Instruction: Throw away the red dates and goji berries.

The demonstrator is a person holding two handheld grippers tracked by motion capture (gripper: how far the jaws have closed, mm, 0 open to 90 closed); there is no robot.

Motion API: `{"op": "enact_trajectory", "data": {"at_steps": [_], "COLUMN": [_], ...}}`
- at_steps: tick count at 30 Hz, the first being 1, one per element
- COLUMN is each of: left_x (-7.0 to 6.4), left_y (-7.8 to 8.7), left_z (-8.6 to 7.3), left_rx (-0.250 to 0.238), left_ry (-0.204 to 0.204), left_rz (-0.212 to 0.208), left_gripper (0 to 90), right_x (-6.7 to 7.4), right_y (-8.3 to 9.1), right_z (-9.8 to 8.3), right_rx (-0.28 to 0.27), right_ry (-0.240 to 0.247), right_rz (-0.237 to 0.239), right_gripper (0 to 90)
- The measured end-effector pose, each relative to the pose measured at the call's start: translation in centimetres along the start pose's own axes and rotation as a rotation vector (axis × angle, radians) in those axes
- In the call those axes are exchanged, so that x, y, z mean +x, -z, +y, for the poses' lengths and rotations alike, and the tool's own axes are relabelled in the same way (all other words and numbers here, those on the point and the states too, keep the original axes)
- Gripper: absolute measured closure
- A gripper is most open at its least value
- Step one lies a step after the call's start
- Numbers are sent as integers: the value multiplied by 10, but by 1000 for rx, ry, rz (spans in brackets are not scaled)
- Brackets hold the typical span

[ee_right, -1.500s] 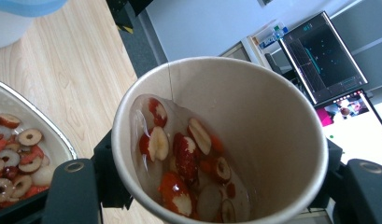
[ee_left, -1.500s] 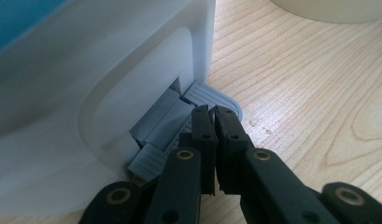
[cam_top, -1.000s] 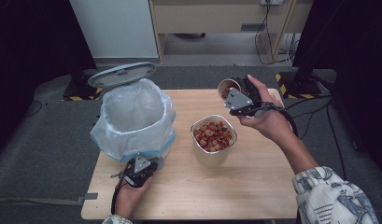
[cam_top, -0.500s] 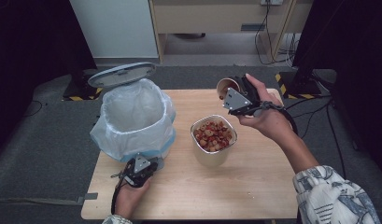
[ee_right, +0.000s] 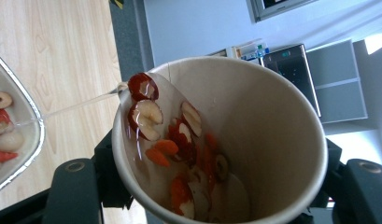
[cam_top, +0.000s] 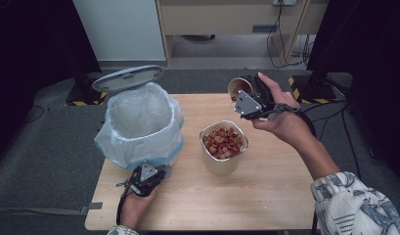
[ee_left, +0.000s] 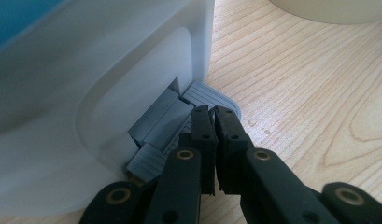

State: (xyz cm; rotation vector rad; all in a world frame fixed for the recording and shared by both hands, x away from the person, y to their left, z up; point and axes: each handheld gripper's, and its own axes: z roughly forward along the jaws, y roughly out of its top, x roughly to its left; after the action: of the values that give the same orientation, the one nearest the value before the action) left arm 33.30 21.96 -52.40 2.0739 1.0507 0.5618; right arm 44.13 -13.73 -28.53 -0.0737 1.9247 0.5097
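Two grippers split the work: one pours, one props the bin open.
Right gripper [cam_top: 247, 100] fingers grip the tilted paper cup [ee_right: 235, 140] above the strainer bowl [cam_top: 222, 147]; left gripper [ee_left: 212, 135] fingers, closed, press the bin pedal [ee_left: 212, 95] on the worktop [cam_top: 266, 191].

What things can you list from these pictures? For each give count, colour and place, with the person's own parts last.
Pedal bin with clear liner bag: one, pale blue, table's left, lid up.
Grey ribbed pedal: one, at the bin's foot.
Metal strainer tub of red and white fruit slices: one, table's middle.
Brown paper cup: one, tilted, liquid streaming toward the tub.
Wooden table: one, light.
Left gripper: black, shut, at the pedal.
Right gripper: black, shut on the cup.
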Motion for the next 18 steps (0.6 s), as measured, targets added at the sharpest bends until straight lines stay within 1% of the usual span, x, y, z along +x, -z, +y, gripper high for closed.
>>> {"op": "enact_trajectory", "data": {"at_steps": [2,6,12,13,16,18], "left_x": [0,0,0,0,0,0], "left_y": [0,0,0,0,0,0], "left_z": [0,0,0,0,0,0], "left_rx": [0,0,0,0,0,0], "left_ry": [0,0,0,0,1,1], "left_rz": [0,-1,-2,-2,-2,-3], "left_gripper": [863,863,863,863,863,863], "right_x": [0,0,0,0,1,1], "right_y": [0,0,1,1,1,1], "right_z": [1,4,6,6,7,7], "right_rx": [10,12,15,21,19,25], "right_ry": [30,79,107,126,131,147], "right_rz": [-7,-11,-23,-26,-28,-34], "right_gripper": [303,304,304,304,303,303]}}
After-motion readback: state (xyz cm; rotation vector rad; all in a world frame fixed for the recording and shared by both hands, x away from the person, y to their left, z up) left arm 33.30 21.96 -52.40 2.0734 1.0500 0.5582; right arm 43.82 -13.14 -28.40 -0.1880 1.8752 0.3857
